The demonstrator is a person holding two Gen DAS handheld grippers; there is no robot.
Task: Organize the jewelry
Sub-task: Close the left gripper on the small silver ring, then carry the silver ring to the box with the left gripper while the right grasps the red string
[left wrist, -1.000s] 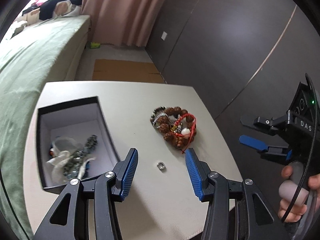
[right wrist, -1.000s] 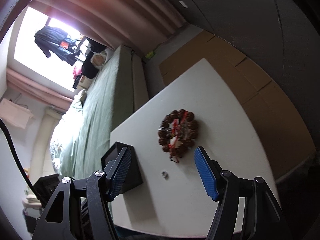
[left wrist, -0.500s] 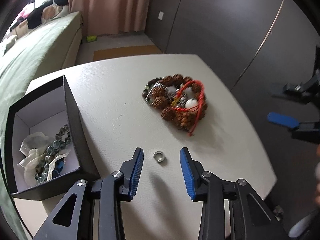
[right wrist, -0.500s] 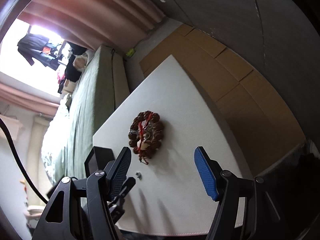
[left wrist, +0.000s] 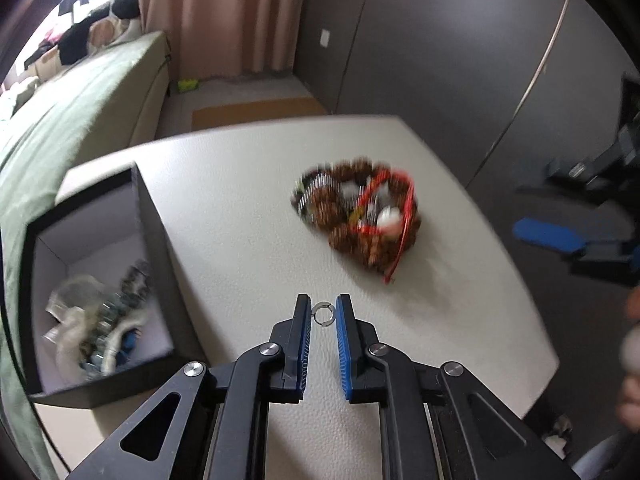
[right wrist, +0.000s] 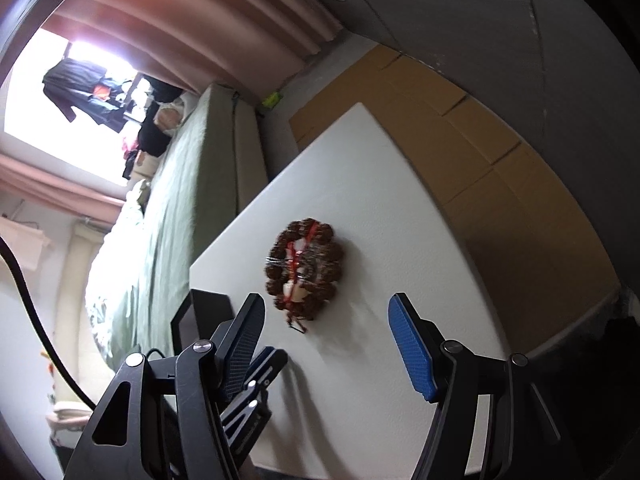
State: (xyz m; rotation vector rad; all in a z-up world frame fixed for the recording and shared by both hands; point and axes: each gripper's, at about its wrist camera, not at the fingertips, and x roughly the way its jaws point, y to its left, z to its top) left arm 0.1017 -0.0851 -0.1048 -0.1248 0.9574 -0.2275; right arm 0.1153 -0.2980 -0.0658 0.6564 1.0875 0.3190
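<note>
Left gripper point(left wrist: 323, 312): jaws have just been closing and now stand narrow, the small ring caught between the pad tips; both pads appear to touch its sides, though the contact is very fine at this size.
Small ring point(left wrist: 323, 314): silver, open-ended, lying on the white table point(left wrist: 248, 184) at the very tip of the left gripper's blue pads point(left wrist: 343, 332).
Right gripper point(right wrist: 326, 344): jaws spread wide with nothing between them, held above the table with the bead pile beyond its tips.
Bead pile point(left wrist: 358, 216): brown wooden bead bracelets tangled with a red cord and a white bead, blurred in both views; on the table beyond the ring and a little to its right, apart from it.
Jewelry box point(left wrist: 154, 248): black outside, pale lining, open top; stands on the table's left part in the left wrist view, well apart from the bead pile.
Box contents point(left wrist: 100, 320): green-grey beads, pale cloth or paper, something blue; too blurred to sort further.
Bed point(left wrist: 72, 112): green cover, beyond the table's left edge.
Curtain point(left wrist: 224, 16): pink, at the far wall.
Person's hand point(left wrist: 630, 340): a blurred part at the right edge of the left wrist view.
</note>
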